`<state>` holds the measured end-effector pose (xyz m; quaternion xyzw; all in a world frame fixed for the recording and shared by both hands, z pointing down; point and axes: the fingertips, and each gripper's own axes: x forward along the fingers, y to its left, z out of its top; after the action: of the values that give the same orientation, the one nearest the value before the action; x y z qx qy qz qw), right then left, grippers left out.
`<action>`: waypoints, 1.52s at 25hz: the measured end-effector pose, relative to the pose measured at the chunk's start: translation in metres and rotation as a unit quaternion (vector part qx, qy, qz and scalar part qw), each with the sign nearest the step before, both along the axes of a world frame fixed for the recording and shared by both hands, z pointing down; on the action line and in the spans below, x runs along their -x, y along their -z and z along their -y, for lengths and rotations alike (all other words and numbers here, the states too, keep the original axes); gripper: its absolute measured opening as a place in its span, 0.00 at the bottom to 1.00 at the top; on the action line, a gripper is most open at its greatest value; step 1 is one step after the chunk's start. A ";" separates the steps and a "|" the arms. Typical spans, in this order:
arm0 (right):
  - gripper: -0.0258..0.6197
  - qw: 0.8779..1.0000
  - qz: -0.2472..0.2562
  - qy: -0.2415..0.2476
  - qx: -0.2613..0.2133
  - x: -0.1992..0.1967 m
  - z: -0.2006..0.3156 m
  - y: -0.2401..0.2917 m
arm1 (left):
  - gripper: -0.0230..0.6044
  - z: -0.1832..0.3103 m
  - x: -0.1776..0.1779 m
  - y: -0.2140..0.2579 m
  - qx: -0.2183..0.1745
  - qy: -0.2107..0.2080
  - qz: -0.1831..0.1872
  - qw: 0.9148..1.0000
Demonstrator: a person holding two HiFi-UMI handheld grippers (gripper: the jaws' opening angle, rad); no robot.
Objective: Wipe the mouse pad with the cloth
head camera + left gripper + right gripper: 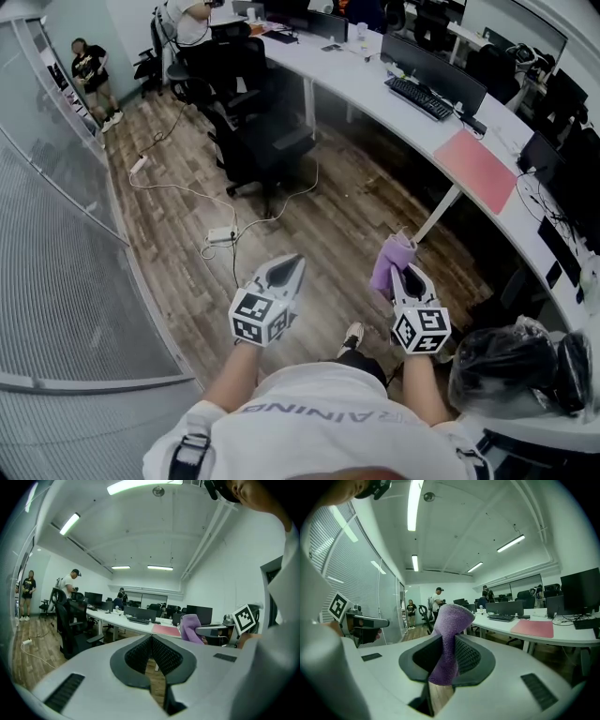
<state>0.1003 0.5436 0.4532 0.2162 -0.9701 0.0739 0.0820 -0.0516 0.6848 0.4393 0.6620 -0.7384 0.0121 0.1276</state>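
Note:
The purple cloth (391, 260) sticks up from my right gripper (407, 277), whose jaws are shut on it; in the right gripper view the cloth (449, 634) fills the gap between the pads. The pink mouse pad (477, 169) lies flat on the long white desk (375, 86), ahead and to the right of both grippers, also seen as a mouse pad (534, 627) and a mouse pad (166, 630). My left gripper (284, 274) hangs over the wooden floor, shut with nothing between its pads. Both grippers are held well short of the desk.
A keyboard (418, 97) and monitors (433, 71) stand on the desk beyond the pad. Black office chairs (255, 131) sit left of the desk. Cables and a power strip (221, 234) lie on the floor. A glass partition (56, 197) runs along the left. People stand at the far end.

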 end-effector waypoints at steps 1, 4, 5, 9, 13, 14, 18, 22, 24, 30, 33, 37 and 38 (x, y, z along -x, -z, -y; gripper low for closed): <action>0.18 1.000 0.001 0.001 0.001 0.004 0.012 0.001 | 0.09 0.012 0.003 0.001 0.001 0.001 0.000 1.000; 0.18 1.000 0.002 0.000 0.006 0.011 0.053 0.002 | 0.09 0.052 0.010 0.004 0.002 0.001 0.000 1.000; 0.18 1.000 0.004 -0.002 0.008 0.013 0.068 0.002 | 0.09 0.066 0.011 0.005 0.003 0.001 0.000 1.000; 0.18 1.000 0.013 -0.004 0.012 0.014 0.125 0.005 | 0.09 0.120 0.013 0.007 0.008 0.001 0.006 1.000; 0.18 1.000 0.017 -0.003 0.017 0.013 0.180 0.002 | 0.09 0.176 0.010 0.011 0.009 0.001 0.012 1.000; 0.18 1.000 0.017 -0.003 0.019 0.013 0.193 0.001 | 0.09 0.190 0.009 0.013 0.008 0.000 0.013 1.000; 0.18 1.000 0.009 -0.008 0.026 0.011 0.235 -0.009 | 0.09 0.235 0.008 0.009 0.007 -0.005 0.007 1.000; 0.18 0.999 -0.001 -0.023 0.038 0.004 0.268 -0.021 | 0.09 0.269 0.011 -0.003 0.015 -0.011 -0.001 1.000; 0.18 0.998 -0.008 -0.035 0.043 0.000 0.284 -0.027 | 0.09 0.287 0.015 -0.007 0.015 -0.017 -0.006 1.000; 0.18 0.997 -0.018 -0.063 0.043 0.007 0.329 -0.033 | 0.09 0.345 0.031 -0.014 0.012 -0.050 -0.011 0.999; 0.18 0.995 -0.023 -0.085 0.042 0.020 0.354 -0.035 | 0.09 0.377 0.048 -0.018 0.011 -0.072 -0.014 0.997; 0.18 0.993 -0.030 -0.108 0.035 0.046 0.387 -0.030 | 0.09 0.421 0.079 -0.016 0.007 -0.099 -0.016 0.995; 0.18 0.992 -0.031 -0.114 0.034 0.054 0.395 -0.028 | 0.09 0.431 0.089 -0.014 0.006 -0.105 -0.017 0.994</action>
<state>0.0460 0.1485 0.4810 0.3248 -0.9329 0.1092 0.1107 -0.1404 0.2536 0.4536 0.7354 -0.6623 0.0185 0.1421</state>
